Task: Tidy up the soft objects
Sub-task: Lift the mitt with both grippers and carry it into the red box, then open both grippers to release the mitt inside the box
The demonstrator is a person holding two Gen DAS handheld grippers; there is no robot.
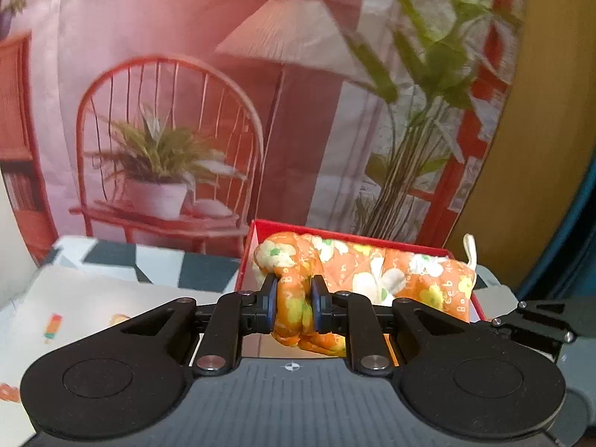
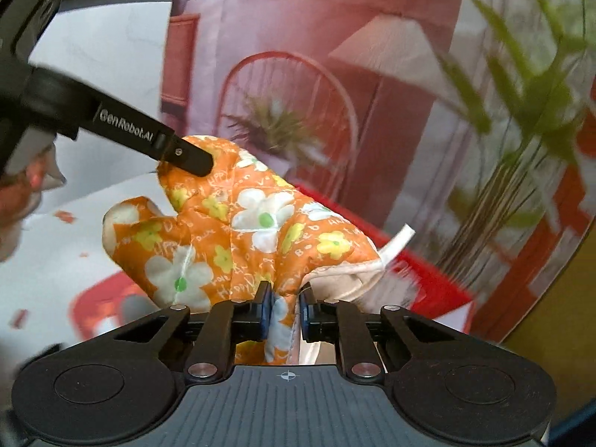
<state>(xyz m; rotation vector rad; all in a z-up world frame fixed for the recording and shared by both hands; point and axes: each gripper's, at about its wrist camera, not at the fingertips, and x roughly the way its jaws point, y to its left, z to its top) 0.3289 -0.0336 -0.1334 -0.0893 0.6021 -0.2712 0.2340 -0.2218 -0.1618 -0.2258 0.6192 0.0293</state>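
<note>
Above the red box (image 1: 249, 257), orange floral oven mitt (image 2: 238, 231) spans both closed claws: left claw (image 1: 294, 307) pinches fingertip end, right claw (image 2: 285, 314) cuff end, long axis left-right.

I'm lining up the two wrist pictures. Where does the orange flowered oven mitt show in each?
Left wrist: oven mitt at centre, over the red box, one end pinched in the left gripper.
Right wrist: centre-left, its cuff end in the right gripper.
Shared landmark: the mitt's white loop.
</note>
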